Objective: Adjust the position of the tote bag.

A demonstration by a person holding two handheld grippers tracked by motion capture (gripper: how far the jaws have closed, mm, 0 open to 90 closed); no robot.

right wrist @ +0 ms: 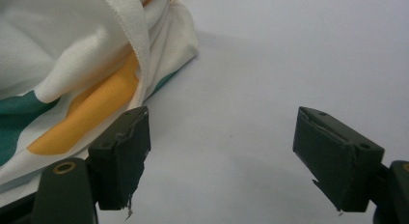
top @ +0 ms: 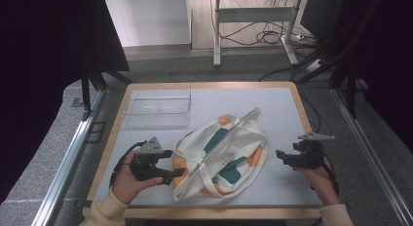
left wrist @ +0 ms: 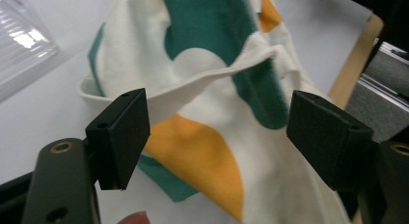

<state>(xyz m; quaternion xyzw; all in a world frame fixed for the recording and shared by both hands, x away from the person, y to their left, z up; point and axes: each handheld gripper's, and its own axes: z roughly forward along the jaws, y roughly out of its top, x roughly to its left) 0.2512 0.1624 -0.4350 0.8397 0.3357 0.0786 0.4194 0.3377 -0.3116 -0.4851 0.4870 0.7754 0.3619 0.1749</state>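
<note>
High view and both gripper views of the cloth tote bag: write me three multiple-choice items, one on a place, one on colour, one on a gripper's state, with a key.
1. Where does the clear plastic rectangular tray stand on the grey-topped table?
A. far left part
B. near right corner
C. on top of the bag

2. Which patch colours does the cream cloth tote bag carry?
A. red and blue
B. green and orange
C. black and pink

3. How does the right gripper stand?
A. shut on a bag strap
B. shut on nothing
C. open, beside the bag

Key:
1 A: the high view shows the tray toward the far left, apart from the bag.
2 B: green and orange shapes show on the cream cloth.
3 C: the right gripper view shows its jaws wide apart over bare table. The left gripper is open too, at the bag's edge.
</note>
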